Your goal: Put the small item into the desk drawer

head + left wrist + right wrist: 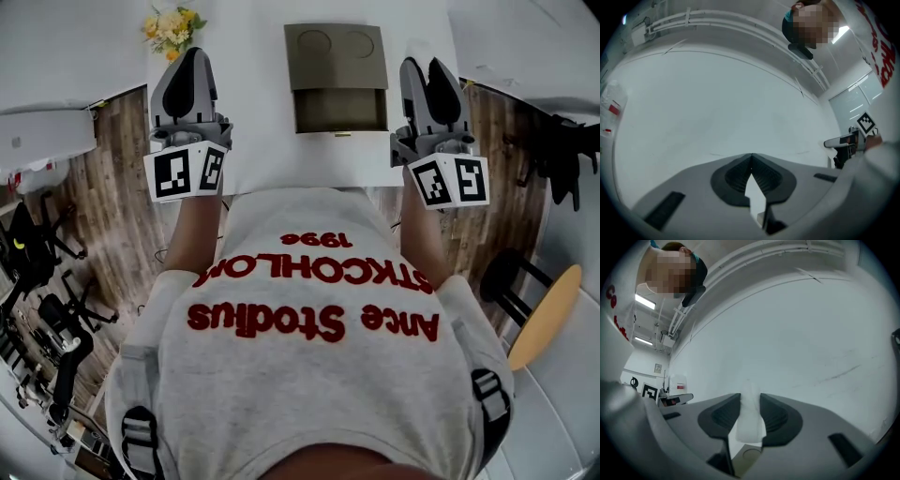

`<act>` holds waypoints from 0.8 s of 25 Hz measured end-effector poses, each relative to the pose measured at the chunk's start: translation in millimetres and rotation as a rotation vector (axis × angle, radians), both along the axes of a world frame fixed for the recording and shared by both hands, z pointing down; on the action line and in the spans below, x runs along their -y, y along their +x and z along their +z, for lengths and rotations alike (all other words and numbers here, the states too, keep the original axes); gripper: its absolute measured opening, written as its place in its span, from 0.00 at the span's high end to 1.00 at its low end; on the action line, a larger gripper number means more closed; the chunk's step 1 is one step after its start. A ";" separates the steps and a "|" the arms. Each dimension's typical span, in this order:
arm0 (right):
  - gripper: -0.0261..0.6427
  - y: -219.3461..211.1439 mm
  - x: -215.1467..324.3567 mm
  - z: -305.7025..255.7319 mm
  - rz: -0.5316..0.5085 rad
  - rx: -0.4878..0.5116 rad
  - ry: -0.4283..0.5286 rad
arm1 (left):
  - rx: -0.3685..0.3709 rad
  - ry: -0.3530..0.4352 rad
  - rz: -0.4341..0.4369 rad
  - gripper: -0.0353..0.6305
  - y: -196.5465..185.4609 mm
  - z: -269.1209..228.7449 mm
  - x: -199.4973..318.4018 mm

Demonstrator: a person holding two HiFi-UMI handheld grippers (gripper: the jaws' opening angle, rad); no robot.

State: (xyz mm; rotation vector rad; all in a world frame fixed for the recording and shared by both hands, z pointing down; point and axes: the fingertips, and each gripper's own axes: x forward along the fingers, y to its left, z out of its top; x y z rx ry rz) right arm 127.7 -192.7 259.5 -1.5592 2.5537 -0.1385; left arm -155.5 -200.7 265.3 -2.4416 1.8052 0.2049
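Small white item pinched between jaws of right gripper, raised just right of open drawer, not yet over it. Item looks thin, soft, translucent, very light. Probably floppy and may cling to pads on release. Mid-body hold seems adequate. Left gripper closed, empty, left of drawer.

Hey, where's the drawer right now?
Head view, top centre: the drawer sits open on the white desk, between the left gripper and right gripper.
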 end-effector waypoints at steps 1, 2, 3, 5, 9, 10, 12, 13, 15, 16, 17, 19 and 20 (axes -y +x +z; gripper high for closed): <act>0.76 2.1 0.0 -4.6 0.002 0.005 0.013 | 0.001 0.005 0.000 0.94 0.9 -1.9 0.4; 0.76 4.0 -0.1 -8.7 0.004 0.009 0.025 | 0.001 0.010 0.000 0.94 1.9 -3.6 0.8; 0.76 5.2 -0.2 -12.2 0.005 0.011 0.035 | 0.002 0.013 0.000 0.94 2.8 -5.0 1.3; 0.76 5.6 -0.2 -17.7 0.004 0.012 0.050 | 0.003 0.019 0.000 0.94 3.0 -7.4 2.0; 0.76 4.2 2.1 -22.1 -0.003 0.007 0.058 | 0.004 0.024 -0.002 0.94 4.1 -10.2 3.8; 0.76 3.6 3.4 -21.1 -0.007 0.005 0.053 | 0.005 0.022 -0.002 0.94 4.8 -9.7 4.8; 0.76 1.4 7.1 -17.0 -0.015 0.001 0.039 | 0.006 0.012 -0.001 0.94 5.8 -6.7 7.6; 0.76 0.2 9.1 -13.7 -0.019 -0.002 0.029 | 0.006 0.005 0.000 0.94 6.3 -4.2 9.1; 0.76 -2.3 12.4 -4.9 -0.027 -0.008 0.004 | 0.006 -0.015 0.002 0.94 8.0 3.0 11.8; 0.76 -3.7 13.6 0.3 -0.031 -0.011 -0.010 | 0.006 -0.026 0.003 0.94 8.9 7.4 12.9; 0.76 -5.1 14.8 5.6 -0.035 -0.015 -0.025 | 0.005 -0.038 0.004 0.94 9.7 11.8 14.1; 0.76 -8.3 17.2 16.9 -0.044 -0.023 -0.056 | 0.005 -0.061 0.008 0.94 11.1 20.9 17.3; 0.77 -10.0 18.4 23.1 -0.048 -0.026 -0.074 | 0.005 -0.073 0.010 0.94 11.6 25.7 19.0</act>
